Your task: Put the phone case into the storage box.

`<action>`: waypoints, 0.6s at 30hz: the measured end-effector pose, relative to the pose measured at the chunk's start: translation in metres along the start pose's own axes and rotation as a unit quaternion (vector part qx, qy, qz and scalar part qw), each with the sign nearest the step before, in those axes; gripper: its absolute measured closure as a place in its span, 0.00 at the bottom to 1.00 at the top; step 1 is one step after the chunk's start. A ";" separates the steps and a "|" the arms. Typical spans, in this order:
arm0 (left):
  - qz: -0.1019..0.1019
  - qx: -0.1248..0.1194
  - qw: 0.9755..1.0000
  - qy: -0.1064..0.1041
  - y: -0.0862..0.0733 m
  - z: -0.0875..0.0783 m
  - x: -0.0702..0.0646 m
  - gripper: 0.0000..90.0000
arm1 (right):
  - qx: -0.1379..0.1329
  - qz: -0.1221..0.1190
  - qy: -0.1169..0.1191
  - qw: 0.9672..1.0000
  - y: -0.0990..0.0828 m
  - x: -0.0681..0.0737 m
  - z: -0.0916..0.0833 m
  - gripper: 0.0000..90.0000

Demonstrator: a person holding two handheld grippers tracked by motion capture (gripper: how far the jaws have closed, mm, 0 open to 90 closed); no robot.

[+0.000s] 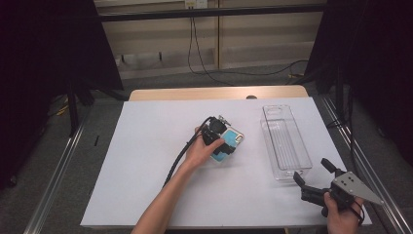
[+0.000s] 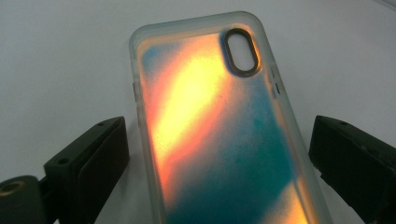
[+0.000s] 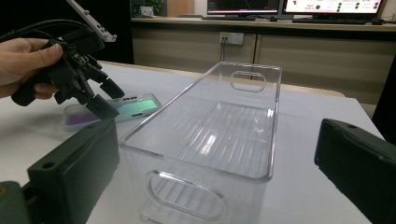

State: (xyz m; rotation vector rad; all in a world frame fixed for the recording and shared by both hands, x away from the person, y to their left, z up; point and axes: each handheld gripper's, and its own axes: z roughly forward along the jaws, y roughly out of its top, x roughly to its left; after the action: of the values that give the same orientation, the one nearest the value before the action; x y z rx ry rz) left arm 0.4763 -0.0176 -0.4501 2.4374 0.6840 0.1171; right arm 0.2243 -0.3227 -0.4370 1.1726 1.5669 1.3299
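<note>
A phone case (image 2: pixel 210 130) with an orange and teal sheen and a clear rim lies flat on the white table (image 1: pixel 146 161). My left gripper (image 2: pixel 219 140) hovers over it, open, with one jaw on each side of the case and neither touching it. From above, the left gripper (image 1: pixel 221 141) covers part of the case (image 1: pixel 235 136) near the table's middle. My right gripper (image 1: pixel 311 170) stands open at the front right, just short of the near end of a clear plastic bin (image 1: pixel 285 141). In the right gripper view, the right gripper (image 3: pixel 219 154) faces the bin (image 3: pixel 219 130).
The right gripper view shows the left gripper (image 3: pixel 88 88) and the phone case (image 3: pixel 126 107) beyond the bin's left wall. The bin has nothing in it and has cut-out handles at both ends. Dark curtains and metal rails flank the table.
</note>
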 end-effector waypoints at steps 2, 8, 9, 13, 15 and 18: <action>0.002 0.003 1.000 0.008 0.000 0.002 -0.003 0.03 | 0.000 -0.001 0.000 1.000 0.000 0.000 0.000 0.00; 0.008 0.005 1.000 0.014 0.000 0.003 -0.005 0.03 | 0.000 0.000 0.000 1.000 0.000 0.000 0.000 0.00; 0.011 0.005 1.000 0.017 0.000 0.003 -0.006 0.03 | 0.000 0.000 0.000 1.000 0.000 0.000 0.000 0.00; 0.011 0.009 1.000 0.018 0.000 0.003 -0.007 0.04 | 0.001 -0.002 0.001 1.000 0.000 0.000 0.000 0.00; 0.012 0.009 1.000 0.018 0.001 0.001 -0.008 0.09 | 0.001 -0.003 0.001 1.000 0.000 0.000 0.000 0.00; 0.014 0.010 1.000 0.016 0.001 -0.001 -0.009 0.16 | 0.001 -0.003 0.000 1.000 0.000 0.000 0.000 0.00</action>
State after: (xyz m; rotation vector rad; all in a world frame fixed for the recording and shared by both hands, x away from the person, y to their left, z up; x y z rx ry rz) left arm 0.4691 -0.0223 -0.4478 2.4699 0.6672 0.1616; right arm 0.2245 -0.3225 -0.4371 1.1688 1.5704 1.3251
